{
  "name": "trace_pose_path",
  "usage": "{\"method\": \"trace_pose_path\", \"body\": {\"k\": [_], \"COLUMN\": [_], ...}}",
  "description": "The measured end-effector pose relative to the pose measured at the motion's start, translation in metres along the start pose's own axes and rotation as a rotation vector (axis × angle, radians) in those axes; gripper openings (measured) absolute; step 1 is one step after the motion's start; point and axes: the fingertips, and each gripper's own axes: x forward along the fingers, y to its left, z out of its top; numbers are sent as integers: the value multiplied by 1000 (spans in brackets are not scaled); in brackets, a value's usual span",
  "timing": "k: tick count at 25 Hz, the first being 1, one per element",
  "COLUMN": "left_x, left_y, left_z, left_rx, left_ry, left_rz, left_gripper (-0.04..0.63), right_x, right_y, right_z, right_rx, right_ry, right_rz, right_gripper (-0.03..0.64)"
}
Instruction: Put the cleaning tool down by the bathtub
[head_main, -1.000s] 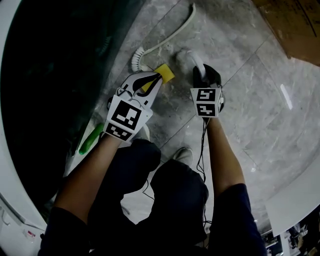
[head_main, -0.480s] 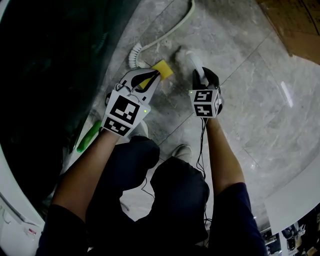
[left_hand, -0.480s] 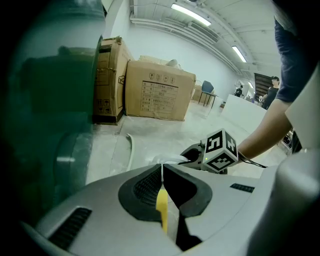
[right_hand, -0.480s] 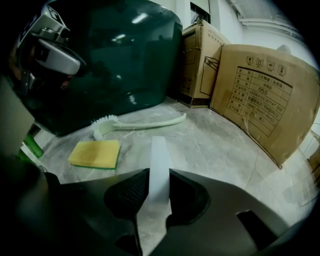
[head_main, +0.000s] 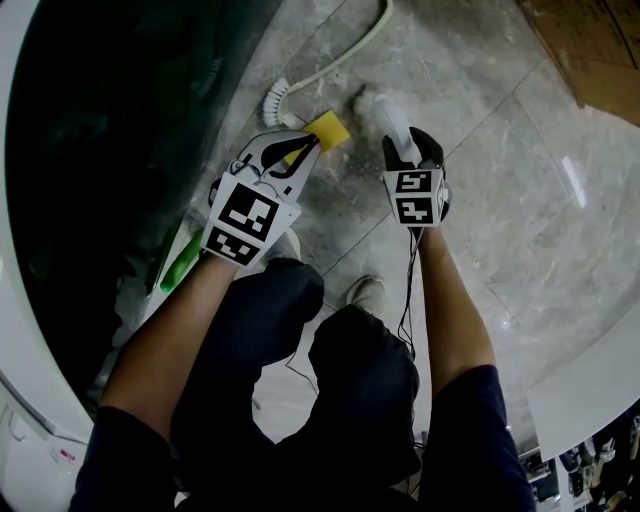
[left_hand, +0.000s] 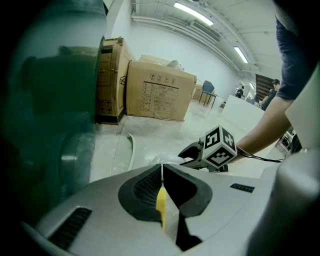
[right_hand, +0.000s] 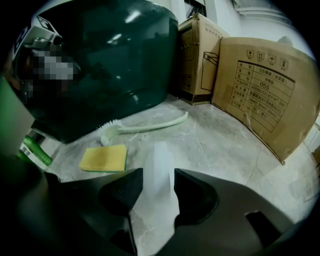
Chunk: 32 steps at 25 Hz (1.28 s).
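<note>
Though a sliver past closed left gripper (left_hand: 162, 169), sponge (right_hand: 104, 158) flat beyond right gripper's (right_hand: 158, 181) opening jaws, tool (right_hand: 159, 162) between.

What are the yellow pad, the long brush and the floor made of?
Yellow pad: soft foam sponge, it seems, matte, with a thin green layer along its edge.
Long brush: pale plastic handle, probably, smooth and curved, with white bristles at one end.
Floor: grey stone or stone-look tile, slightly shiny, with veins and straight joint lines.
</note>
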Motion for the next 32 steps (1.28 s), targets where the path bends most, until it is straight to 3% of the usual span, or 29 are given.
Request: {"method": "trace_pose_path", "body": {"k": [9, 16, 32], "left_x": [-60, -143, -355], "left_y": [-17, -37, -103], "left_z": [29, 104, 268], "left_rx": [15, 35, 74], "left_ry": [20, -3, -164], "left_rz": [-7, 11, 84], "left_gripper": [38, 38, 38], "right_x": [-85, -186, -472], "right_y": [6, 12, 51], "right_z": [44, 115, 285], "right_rx": [1, 47, 62], "right_ry": [-7, -47, -281], "right_rz": [5, 19, 30], "right_gripper": [201, 201, 201]}}
